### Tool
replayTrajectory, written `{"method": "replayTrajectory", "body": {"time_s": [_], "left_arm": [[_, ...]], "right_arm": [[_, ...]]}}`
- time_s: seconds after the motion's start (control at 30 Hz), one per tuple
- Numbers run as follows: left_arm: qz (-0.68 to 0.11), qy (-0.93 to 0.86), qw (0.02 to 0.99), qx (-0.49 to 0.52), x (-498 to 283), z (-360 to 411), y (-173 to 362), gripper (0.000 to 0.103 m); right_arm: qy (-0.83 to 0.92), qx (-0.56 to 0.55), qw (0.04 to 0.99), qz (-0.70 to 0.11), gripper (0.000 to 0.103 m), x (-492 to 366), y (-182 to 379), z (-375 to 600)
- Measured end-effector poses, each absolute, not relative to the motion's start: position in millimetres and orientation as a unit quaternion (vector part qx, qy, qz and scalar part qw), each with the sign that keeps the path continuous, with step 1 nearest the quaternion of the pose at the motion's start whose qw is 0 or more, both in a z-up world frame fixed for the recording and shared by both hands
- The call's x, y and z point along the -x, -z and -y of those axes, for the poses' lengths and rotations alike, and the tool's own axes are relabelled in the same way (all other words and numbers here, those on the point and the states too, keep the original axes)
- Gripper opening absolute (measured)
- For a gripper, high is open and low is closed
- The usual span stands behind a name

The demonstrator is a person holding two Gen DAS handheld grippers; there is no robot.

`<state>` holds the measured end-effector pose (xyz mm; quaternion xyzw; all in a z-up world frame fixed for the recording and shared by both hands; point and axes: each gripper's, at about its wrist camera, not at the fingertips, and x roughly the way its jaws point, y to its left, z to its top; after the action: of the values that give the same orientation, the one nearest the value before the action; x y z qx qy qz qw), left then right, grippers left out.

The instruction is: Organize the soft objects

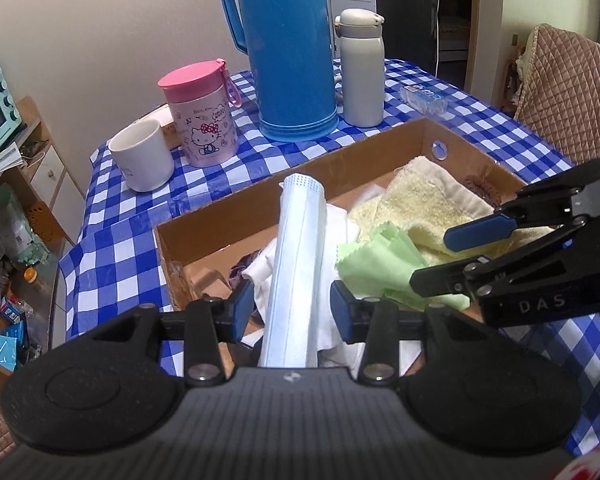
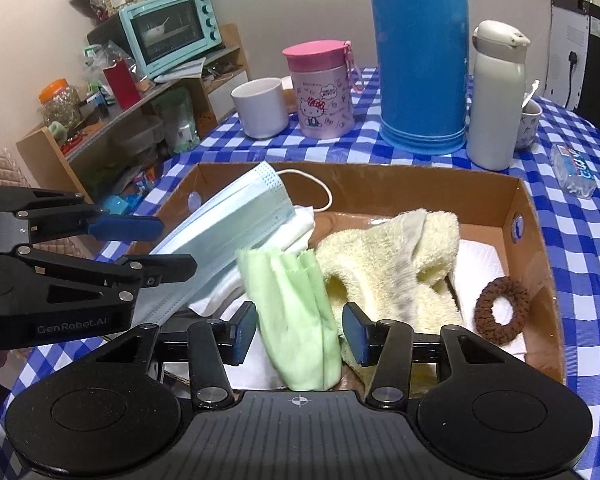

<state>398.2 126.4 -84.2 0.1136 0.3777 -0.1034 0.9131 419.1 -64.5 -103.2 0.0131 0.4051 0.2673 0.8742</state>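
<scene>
A cardboard box [image 1: 364, 148] [image 2: 536, 216] on the checked table holds soft things. My left gripper [image 1: 292, 308] is open around a light blue face mask [image 1: 298, 264] that lies between its fingers over a white cloth [image 1: 340, 224]. The mask also shows in the right wrist view [image 2: 228, 228]. My right gripper [image 2: 299, 332] is open around a green cloth [image 2: 296, 304], seen in the left wrist view too [image 1: 384, 260]. A yellow towel [image 2: 396, 264] [image 1: 420, 208] and a brown hair tie [image 2: 500, 308] lie in the box.
Behind the box stand a blue thermos jug [image 1: 288, 48], a white flask [image 1: 360, 68], a pink Hello Kitty cup [image 1: 204, 112] and a white mug [image 1: 140, 160]. A tissue pack [image 2: 572, 172] lies at the right. Shelves with an oven [image 2: 172, 28] stand to the left.
</scene>
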Motion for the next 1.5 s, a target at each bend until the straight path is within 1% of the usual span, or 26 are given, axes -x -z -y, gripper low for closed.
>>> {"method": "replayTrajectory", "body": {"time_s": [0.27, 0.47, 0.67, 0.73, 0.87, 0.97, 1.03, 1.17, 1.23, 1.33, 1.5], "left_arm": [[-0.379, 0.097, 0.915, -0.097, -392.6, -126.6, 77.6, 0.039], [-0.38, 0.088, 0.916, -0.086, -384.9, -126.5, 69.8, 0.039], [-0.378, 0.078, 0.92, -0.072, -373.2, -128.6, 58.0, 0.043], [-0.377, 0.074, 0.921, -0.069, -368.2, -128.7, 53.8, 0.046], [-0.375, 0.065, 0.923, -0.061, -356.9, -127.8, 44.8, 0.049], [-0.373, 0.056, 0.925, -0.055, -343.8, -125.3, 36.7, 0.056], [-0.369, 0.049, 0.927, -0.053, -332.0, -122.4, 31.0, 0.064], [-0.365, 0.037, 0.929, -0.039, -304.5, -115.5, 20.6, 0.066], [-0.364, 0.029, 0.93, -0.031, -289.0, -111.9, 15.7, 0.072], [-0.359, 0.014, 0.933, -0.022, -263.2, -104.9, 9.3, 0.078], [-0.35, -0.02, 0.936, -0.028, -221.9, -84.3, -0.5, 0.081]], "right_arm": [[-0.26, -0.018, 0.879, -0.4, 0.051, -414.0, 93.7, 71.1], [-0.26, -0.019, 0.882, -0.393, 0.056, -406.1, 85.6, 74.1], [-0.258, -0.018, 0.887, -0.383, 0.059, -395.2, 75.3, 74.8], [-0.257, -0.018, 0.889, -0.379, 0.06, -390.8, 71.7, 75.9], [-0.257, -0.023, 0.892, -0.372, 0.062, -381.3, 63.4, 80.2], [-0.257, -0.031, 0.893, -0.368, 0.063, -371.1, 57.1, 85.4], [-0.257, -0.036, 0.894, -0.365, 0.065, -362.0, 52.8, 90.1], [-0.246, -0.037, 0.899, -0.361, 0.066, -340.5, 45.8, 100.4], [-0.245, -0.039, 0.9, -0.358, 0.066, -327.8, 42.6, 107.8], [-0.249, -0.043, 0.901, -0.351, 0.067, -306.9, 36.9, 119.0], [-0.258, -0.044, 0.908, -0.328, 0.067, -266.3, 23.9, 140.2]]}}
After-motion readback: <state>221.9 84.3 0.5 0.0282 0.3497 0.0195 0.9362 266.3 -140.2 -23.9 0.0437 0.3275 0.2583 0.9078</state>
